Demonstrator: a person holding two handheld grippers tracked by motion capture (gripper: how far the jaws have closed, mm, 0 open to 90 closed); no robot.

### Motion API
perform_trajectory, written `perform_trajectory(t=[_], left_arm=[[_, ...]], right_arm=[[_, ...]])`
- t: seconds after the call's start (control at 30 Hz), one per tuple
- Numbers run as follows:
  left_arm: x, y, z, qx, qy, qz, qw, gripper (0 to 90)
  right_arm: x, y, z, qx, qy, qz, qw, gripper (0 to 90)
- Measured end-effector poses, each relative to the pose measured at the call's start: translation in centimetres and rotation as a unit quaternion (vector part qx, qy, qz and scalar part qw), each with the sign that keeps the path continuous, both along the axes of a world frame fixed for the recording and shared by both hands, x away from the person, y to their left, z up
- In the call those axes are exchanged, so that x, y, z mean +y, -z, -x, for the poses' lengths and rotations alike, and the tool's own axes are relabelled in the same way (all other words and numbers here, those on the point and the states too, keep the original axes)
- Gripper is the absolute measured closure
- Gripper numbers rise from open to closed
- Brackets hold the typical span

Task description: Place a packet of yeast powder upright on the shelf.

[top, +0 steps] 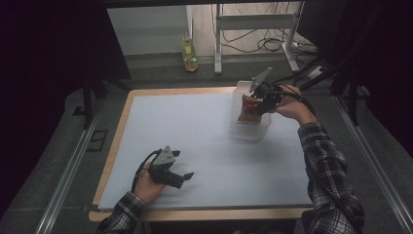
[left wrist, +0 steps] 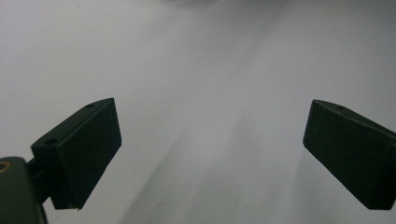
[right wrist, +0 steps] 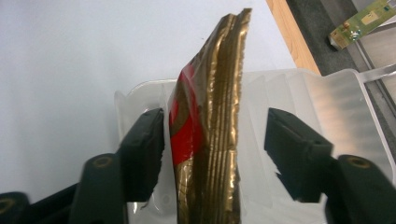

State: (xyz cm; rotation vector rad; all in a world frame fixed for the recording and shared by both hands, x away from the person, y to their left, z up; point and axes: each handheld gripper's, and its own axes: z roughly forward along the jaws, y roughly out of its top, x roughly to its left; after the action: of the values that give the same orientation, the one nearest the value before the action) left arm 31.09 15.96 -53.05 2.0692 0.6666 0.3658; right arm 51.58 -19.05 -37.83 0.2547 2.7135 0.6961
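High view, items by size: table [top: 122, 127] with wooden edge, topped by a pale grey sheet [top: 195, 141] covering nearly all of it

Clear plastic bin [top: 251, 127], far right part of the sheet, open top; in the right gripper view [right wrist: 322, 93] its translucent walls sit behind and around the jaws

Person's right forearm in a plaid sleeve [top: 324, 161], reaching up to the bin; left sleeve [top: 124, 212] at the near edge

Snack packet [top: 250, 109], gold with red patches, standing upright in the bin; right gripper view shows it edge-on [right wrist: 219, 116], crimped seam rising between the 2 jaws

Right gripper [top: 260, 100], above the bin at the packet's top; in its own view [right wrist: 215, 149] the jaws are parted, the left one touching the packet's red face, the right one apart from it with a clear gap, so nothing is clamped

Left gripper [top: 182, 176], resting low on the sheet near the front left, well apart from the bin; its own view [left wrist: 212, 149] shows 2 jaws spread wide over bare sheet, holding nothing
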Motion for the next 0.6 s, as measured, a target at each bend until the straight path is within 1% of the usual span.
perform_trajectory(t=[0.03,0.07,0.1,0.17,0.2,0.27,0.37,0.4,0.5,0.53,0.6], left_arm=[[-0.02,0.0,0.01,0.0,0.0,0.0,1.0,4.3],[-0.04,0.0,0.02,0.0,0.0,-0.002,1.0,4.3],[-0.04,0.0,0.02,0.0,0.0,-0.002,1.0,4.3],[-0.03,0.01,0.0,0.001,-0.001,-0.002,1.0,4.3],[-0.02,0.01,-0.01,0.002,-0.001,-0.002,1.0,4.3],[-0.02,0.02,-0.01,0.002,-0.001,-0.002,1.0,4.4],[-0.03,0.01,-0.01,0.003,-0.001,0.001,1.0,4.2],[-0.04,0.0,-0.02,0.004,-0.001,0.002,1.0,4.2],[-0.06,0.04,-0.03,0.005,-0.001,0.002,1.0,4.0],[-0.06,0.05,-0.03,0.005,-0.001,0.001,1.0,4.0],[-0.08,0.05,-0.02,0.004,-0.001,-0.001,1.0,4.0]], right_arm=[[0.0,0.0,-0.01,-0.001,0.002,-0.003,1.0,36.3],[-0.03,-0.05,0.01,0.002,0.006,-0.012,0.9999,34.0],[-0.03,-0.05,0.01,0.002,0.006,-0.012,0.9999,34.0],[-0.02,-0.1,0.05,0.004,0.014,-0.024,0.9996,29.8],[0.01,-0.14,0.09,0.009,0.018,-0.034,0.9992,28.5],[0.11,-0.24,0.25,0.012,0.019,-0.046,0.9987,25.7],[0.43,-0.4,0.52,0.014,0.025,-0.059,0.9978,21.4],[0.43,-0.4,0.52,0.014,0.025,-0.059,0.9978,21.4],[0.63,-0.51,0.7,0.015,0.031,-0.069,0.997,18.9],[0.77,-0.54,0.83,0.015,0.033,-0.076,0.9964,17.9],[0.83,-0.58,0.89,0.015,0.036,-0.078,0.9962,17.4]])
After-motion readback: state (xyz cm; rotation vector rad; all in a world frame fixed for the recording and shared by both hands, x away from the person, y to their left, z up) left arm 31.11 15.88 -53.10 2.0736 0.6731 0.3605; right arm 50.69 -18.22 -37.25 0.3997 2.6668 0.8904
